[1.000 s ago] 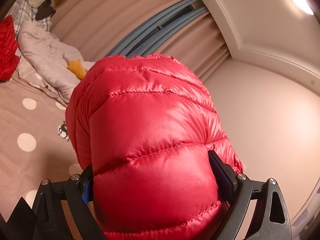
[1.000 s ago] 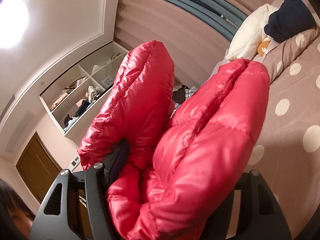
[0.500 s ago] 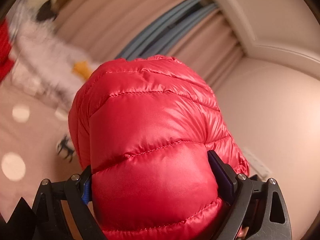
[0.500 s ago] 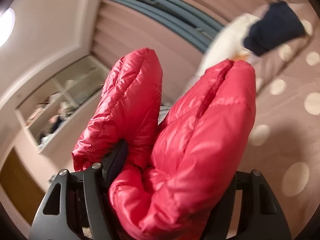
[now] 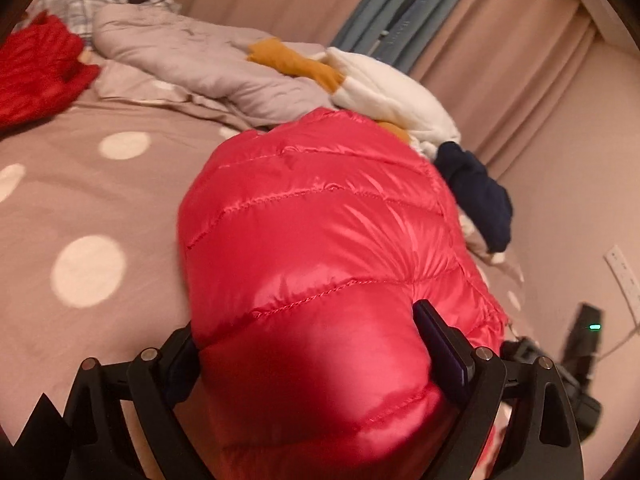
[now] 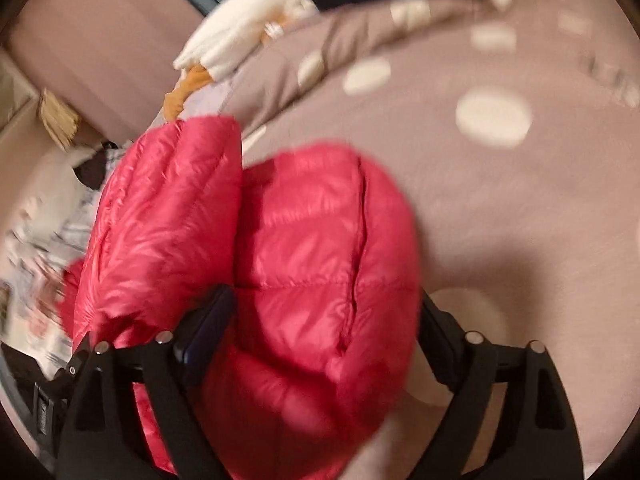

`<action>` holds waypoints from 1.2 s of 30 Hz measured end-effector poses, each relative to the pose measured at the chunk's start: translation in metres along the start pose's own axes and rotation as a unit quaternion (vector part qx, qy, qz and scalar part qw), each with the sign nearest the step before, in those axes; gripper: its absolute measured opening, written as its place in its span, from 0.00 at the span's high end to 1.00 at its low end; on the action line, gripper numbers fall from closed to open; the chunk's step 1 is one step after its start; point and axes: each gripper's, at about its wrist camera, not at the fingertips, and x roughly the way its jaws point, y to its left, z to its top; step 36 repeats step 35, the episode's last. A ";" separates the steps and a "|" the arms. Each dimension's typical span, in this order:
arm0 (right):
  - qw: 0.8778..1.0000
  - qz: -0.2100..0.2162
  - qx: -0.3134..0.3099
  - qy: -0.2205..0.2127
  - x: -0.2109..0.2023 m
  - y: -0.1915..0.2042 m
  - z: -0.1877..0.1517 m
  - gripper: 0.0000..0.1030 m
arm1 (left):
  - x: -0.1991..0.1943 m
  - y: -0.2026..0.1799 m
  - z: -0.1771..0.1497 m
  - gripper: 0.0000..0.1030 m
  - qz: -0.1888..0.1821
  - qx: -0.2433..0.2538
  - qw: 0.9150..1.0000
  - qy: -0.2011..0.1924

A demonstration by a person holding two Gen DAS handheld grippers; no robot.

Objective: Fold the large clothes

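red quilted nylon fills both wrist views: the puffer jacket [image 5: 320,248] is bunched up over the polka-dot bed [image 5: 80,200], held near its far side, just short of the pile of grey, white and navy clothes [image 5: 380,92] by the curtain. the left hand-held gripper [image 5: 316,344] has its pads pressed into a fat roll of the jacket, spread wide yet pinching it. the right hand-held gripper [image 6: 324,320] is opening; the padded fabric sits between its fingers, and a gap shows at the right-hand pad, so it looks to be letting go.

my worry is the slippery, springy fill. with one side freed while the other grips, the bundle could puff back open, slide off its fold or land crooked. it could also drop onto the neighbouring clothes and tangle with them. the right view is blurred, so contact at its left-hand pad is unclear.
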 end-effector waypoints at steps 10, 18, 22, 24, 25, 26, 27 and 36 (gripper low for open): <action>0.988 0.030 -0.103 -0.107 -0.141 0.035 -0.038 0.01 | -0.152 -0.069 -0.027 0.09 0.096 0.131 0.972 -0.170; 0.957 0.021 -0.199 -0.210 -0.237 0.066 -0.079 0.00 | -0.244 -0.088 -0.051 0.01 0.082 0.140 0.946 -0.281; 0.943 -0.006 -0.244 -0.227 -0.249 0.077 -0.089 0.00 | -0.248 -0.090 -0.049 0.01 0.075 0.144 0.952 -0.258; 0.939 -0.028 -0.250 -0.235 -0.254 0.080 -0.094 0.00 | -0.243 -0.093 -0.047 0.01 0.067 0.152 0.954 -0.248; 0.938 -0.035 -0.250 -0.238 -0.257 0.082 -0.096 0.00 | -0.242 -0.098 -0.051 0.01 0.064 0.154 0.955 -0.244; 0.937 -0.040 -0.249 -0.242 -0.260 0.082 -0.096 0.00 | -0.240 -0.097 -0.050 0.01 0.058 0.155 0.957 -0.238; 0.937 -0.041 -0.247 -0.246 -0.262 0.081 -0.096 0.00 | -0.240 -0.097 -0.051 0.01 0.054 0.154 0.958 -0.236; 0.948 -0.047 -0.208 -0.235 -0.269 0.066 -0.090 0.00 | -0.231 -0.100 -0.055 0.01 0.084 0.161 0.962 -0.204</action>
